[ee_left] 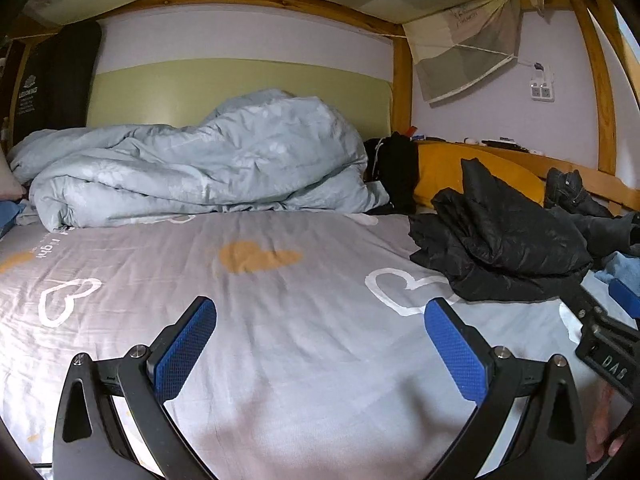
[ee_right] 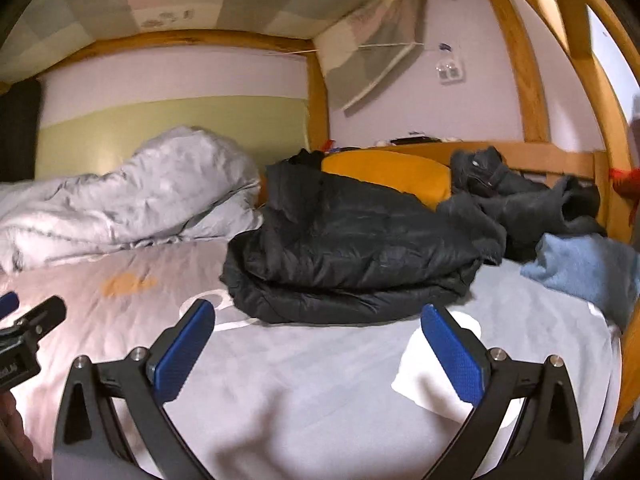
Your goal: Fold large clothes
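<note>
Lower bunk bed with a grey bedsheet [ee_left: 304, 344] printed with white outline hearts and orange hearts. Left tool [ee_left: 320, 344]: jaws spread wide, blue pads [ee_left: 188, 344] facing each other, nothing between them; it hangs over bare sheet. Right tool [ee_right: 318, 346]: jaws likewise spread wide and holding nothing, over bare sheet just short of the garment. In the left wrist view the right tool's black body enters at 4 o'clock; in the right wrist view the left tool shows at 9 o'clock.

Black puffer jacket [ee_right: 352, 256]: the large garment, lying crumpled in a loose heap on the sheet, at 12 o'clock just beyond the right tool's fingertips and apart from them; in the left wrist view it sits at 2 o'clock [ee_left: 496, 240].

Light blue duvet [ee_left: 192, 168]: bunched along the far wall at 11 o'clock of the left wrist view. Orange pillow [ee_right: 388, 176]: behind the jacket, against the wooden side rail [ee_right: 540, 156]. Dark clothes [ee_right: 516, 196]: piled at 2 o'clock beside the jacket. Blue towel-like cloth [ee_right: 584, 268]: at 3 o'clock, near the bed's edge. Wall socket [ee_left: 543, 90]: on the lilac wall at 1 o'clock
</note>
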